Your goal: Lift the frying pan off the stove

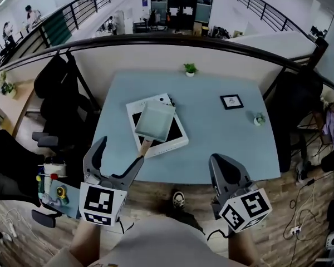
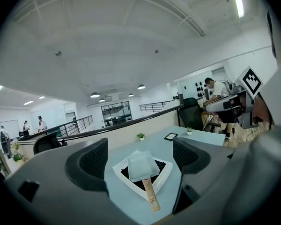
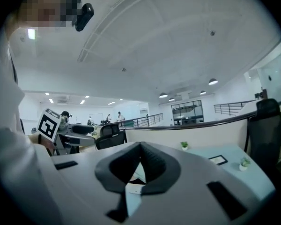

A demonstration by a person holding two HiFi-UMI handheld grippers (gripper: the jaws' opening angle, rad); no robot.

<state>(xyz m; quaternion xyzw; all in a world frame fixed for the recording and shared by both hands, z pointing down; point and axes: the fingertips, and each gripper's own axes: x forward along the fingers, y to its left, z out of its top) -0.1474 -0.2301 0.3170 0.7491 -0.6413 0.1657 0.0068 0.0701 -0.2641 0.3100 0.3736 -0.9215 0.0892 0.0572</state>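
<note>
A square pale frying pan [image 1: 155, 121] with a wooden handle [image 1: 145, 145] rests on a white stove with a black top [image 1: 177, 140] on the light blue table [image 1: 222, 143]. The handle points toward the table's near edge. My left gripper [image 1: 118, 157] is open, just short of the handle's end and apart from it. In the left gripper view the pan [image 2: 141, 164] and its handle [image 2: 150, 193] lie between the spread fingers [image 2: 96, 161]. My right gripper [image 1: 227, 174] hangs shut below the table's near edge, to the right; in its own view the right gripper [image 3: 140, 149] has nothing between its closed jaws.
A small potted plant [image 1: 190, 69] stands at the table's far edge, a black-framed picture [image 1: 231, 101] and a small pot [image 1: 259, 119] at the right. Black office chairs [image 1: 55, 93] crowd the left side, another chair [image 1: 298, 110] the right. A partition with a dark rail [image 1: 211, 42] runs behind.
</note>
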